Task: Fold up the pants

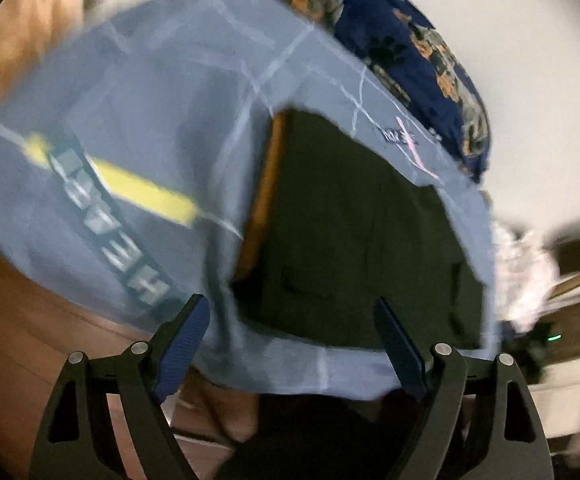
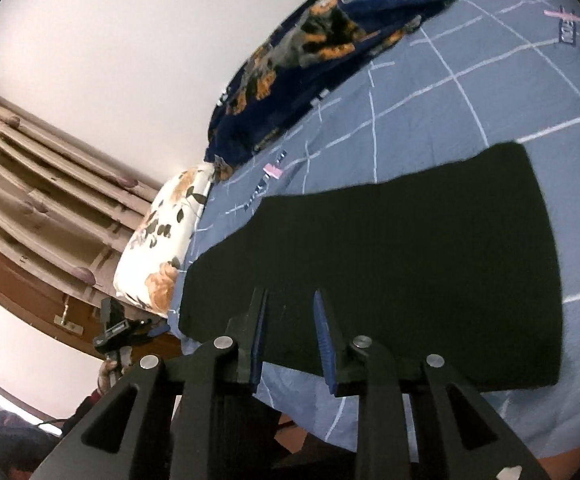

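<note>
Black pants [image 2: 389, 264] lie folded flat on the blue checked sheet [image 2: 469, 92]; left gripper [image 1: 293, 320] gapes wide, empty; right gripper [image 2: 290, 316] stands slightly apart above the near edge, gripping nothing; left view blurred.

On the blue-grey bedsheet [image 1: 138, 92] we read pale block letters on a dark printed band [image 1: 108, 220] beside a yellow stripe: they look like "HEA", blurred past that. Smaller dark lettering [image 2: 568, 34] near a pink mark is too small for us to read.
</note>
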Demonstrator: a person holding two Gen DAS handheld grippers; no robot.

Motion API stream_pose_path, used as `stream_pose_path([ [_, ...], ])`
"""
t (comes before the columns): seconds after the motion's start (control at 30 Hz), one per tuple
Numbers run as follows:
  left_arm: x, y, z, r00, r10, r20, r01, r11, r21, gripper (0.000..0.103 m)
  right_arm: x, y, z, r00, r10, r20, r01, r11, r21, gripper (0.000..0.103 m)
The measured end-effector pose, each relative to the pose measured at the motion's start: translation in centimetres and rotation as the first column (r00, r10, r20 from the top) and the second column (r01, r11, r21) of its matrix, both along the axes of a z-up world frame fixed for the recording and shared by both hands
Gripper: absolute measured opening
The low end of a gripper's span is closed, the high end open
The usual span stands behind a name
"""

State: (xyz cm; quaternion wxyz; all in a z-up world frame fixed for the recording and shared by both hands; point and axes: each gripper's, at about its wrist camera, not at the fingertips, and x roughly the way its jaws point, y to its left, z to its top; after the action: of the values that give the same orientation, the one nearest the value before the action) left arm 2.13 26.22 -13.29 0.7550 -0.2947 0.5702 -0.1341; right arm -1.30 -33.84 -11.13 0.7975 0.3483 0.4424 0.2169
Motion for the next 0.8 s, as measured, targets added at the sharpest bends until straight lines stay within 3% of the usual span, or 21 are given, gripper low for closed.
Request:
stream_pose_path([
  [0.1,0.0,-1.0,-1.9,0.997,-0.045,-0.057,0.041,0.997,-0.073,0.083,-0.4,0.1,-0.3,1.0,-0.015,-0.009,0.015,1.0,0.004,0.03],
  [0.17,-0.4,-1.6,-1.9,0.997,-0.071,-0.033,0.067,0.989,-0.13,0.083,-0.5,0.3,-0.4,1.0,-0.023,-0.013,0.023,1.0,0.005,0.035],
  [0.23,-0.4,-1.7,-1.9,0.996,-0.083,-0.02,0.08,0.989,-0.125,0.083,-0.6,0.3,-0.5,0.999,-0.031,-0.019,0.031,1.0,0.006,0.04],
  [0.37,0.1,-1.3,-1.6,0.999,-0.043,0.01,0.044,0.98,-0.194,0.083,-0.2,0.5,-1.3,0.998,-0.044,-0.048,0.046,0.998,0.035,0.04],
  [0.43,-0.1,-1.3,-0.2,0.997,-0.048,0.059,0.058,0.984,-0.171,0.083,-0.1,0.8,-1.4,0.997,-0.047,-0.057,0.049,0.998,0.034,0.041],
  [0.5,-1.0,-1.4,2.0,0.994,-0.038,0.101,0.047,0.996,-0.081,0.083,-0.3,1.0,-1.2,0.998,-0.044,-0.051,0.045,0.999,0.029,0.041],
  [0.57,-1.6,-1.7,2.9,0.991,-0.05,0.124,0.064,0.991,-0.113,0.083,-0.4,1.0,-1.2,0.998,-0.045,-0.045,0.046,0.998,0.032,0.043],
  [0.63,-1.4,-2.5,2.5,0.992,-0.077,0.098,0.088,0.989,-0.117,0.083,-0.1,1.1,-1.4,0.998,-0.047,-0.048,0.049,0.998,0.044,0.045],
  [0.73,-0.6,-3.9,0.1,0.994,-0.11,-0.011,0.109,0.993,-0.049,0.083,0.3,1.8,-1.8,0.997,-0.041,-0.063,0.044,0.997,0.063,0.045],
  [0.8,-0.4,-3.9,-2.2,0.992,-0.086,-0.093,0.077,0.992,-0.097,0.083,0.2,2.3,-1.6,0.998,-0.023,-0.059,0.026,0.998,0.052,0.045],
])
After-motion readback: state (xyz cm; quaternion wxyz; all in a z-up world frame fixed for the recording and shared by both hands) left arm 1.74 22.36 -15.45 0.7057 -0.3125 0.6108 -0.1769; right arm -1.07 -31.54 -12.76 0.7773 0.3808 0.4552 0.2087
